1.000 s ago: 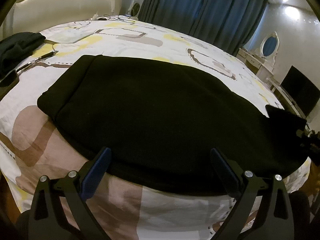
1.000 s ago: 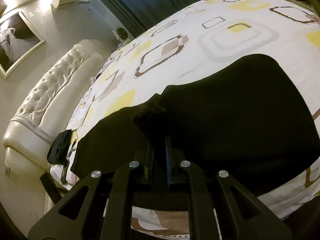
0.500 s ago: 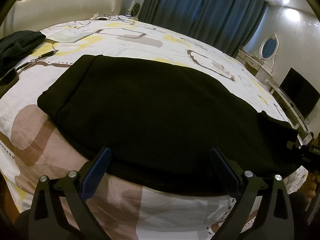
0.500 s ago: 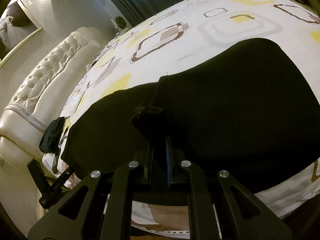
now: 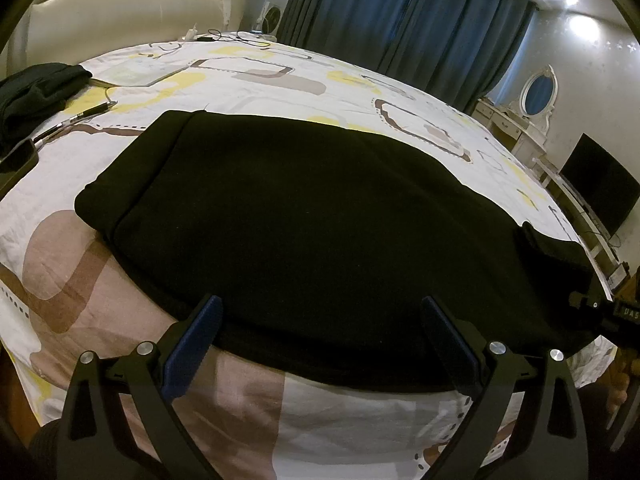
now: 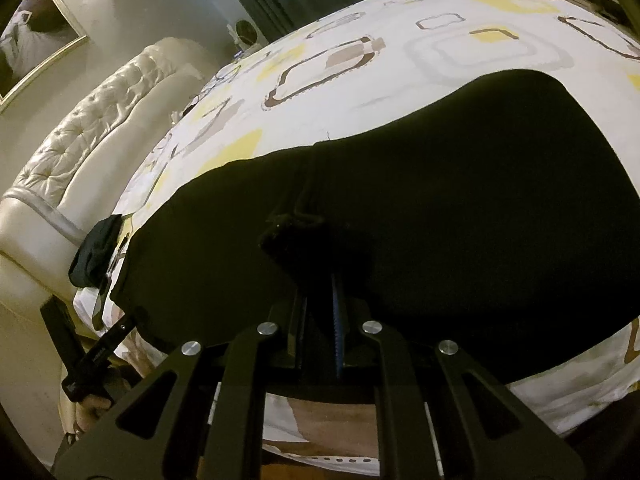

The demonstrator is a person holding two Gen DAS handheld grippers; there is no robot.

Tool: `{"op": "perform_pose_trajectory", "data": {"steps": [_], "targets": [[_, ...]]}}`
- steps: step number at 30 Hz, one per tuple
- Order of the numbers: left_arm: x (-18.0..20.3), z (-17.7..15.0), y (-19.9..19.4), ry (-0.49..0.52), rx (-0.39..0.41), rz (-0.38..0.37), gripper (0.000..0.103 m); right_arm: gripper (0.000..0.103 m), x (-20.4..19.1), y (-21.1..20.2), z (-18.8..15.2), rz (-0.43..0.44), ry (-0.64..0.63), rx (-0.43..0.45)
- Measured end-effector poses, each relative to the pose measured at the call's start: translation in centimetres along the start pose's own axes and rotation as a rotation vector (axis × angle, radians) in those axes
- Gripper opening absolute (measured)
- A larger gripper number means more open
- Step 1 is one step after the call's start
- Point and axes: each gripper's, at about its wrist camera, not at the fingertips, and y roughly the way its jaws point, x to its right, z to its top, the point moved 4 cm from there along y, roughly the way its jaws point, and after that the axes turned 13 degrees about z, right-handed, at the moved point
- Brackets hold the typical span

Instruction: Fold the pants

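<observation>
So the black pants [image 5: 312, 220] are lying spread across the patterned bedsheet [image 5: 260, 80], close to the near edge of the bed, which makes sense since that's where both arms can reach them without leaning; they look flattened out into one long dark slab, probably already doubled leg over leg, though the fabric is so dark I can't really make out seams or layers.

The right gripper [image 6: 320, 292] has its fingers pinched together on a bunched bit of the pants' edge; you can see the cloth puckered up into a little knot right in front of it, so that grip is there to carry one end over for a fold. It's holding at the edge rather than the middle, which I'd guess is so the rest of the fabric drapes and follows instead of crumpling.

The left gripper [image 5: 320, 332] is hanging at the near hem with its blue-padded fingers [image 5: 196, 336] spread wide and nothing between them; to me it reads as lined up to either pin the cloth down or take a second corner, so the fold line comes out straight.

Off to the side there's another dark garment [image 5: 36, 88] bundled near the padded headboard [image 5: 132, 4], well apart from the pants, so it's out of the way of the folding area.
</observation>
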Motion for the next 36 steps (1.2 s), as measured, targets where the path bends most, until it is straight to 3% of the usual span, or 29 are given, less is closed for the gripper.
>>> {"op": "perform_pose_trajectory", "data": {"steps": [15,36], "targets": [[0.0,0.0,0.0,0.001,0.001,0.001,0.098,0.011,-0.2,0.4,-0.7,-0.035,-0.047,-0.027],[-0.1,0.1,0.0,-0.001,0.001,-0.001,0.098,0.027,-1.9,0.6,-1.3,-0.052,-0.099,-0.047]]}}
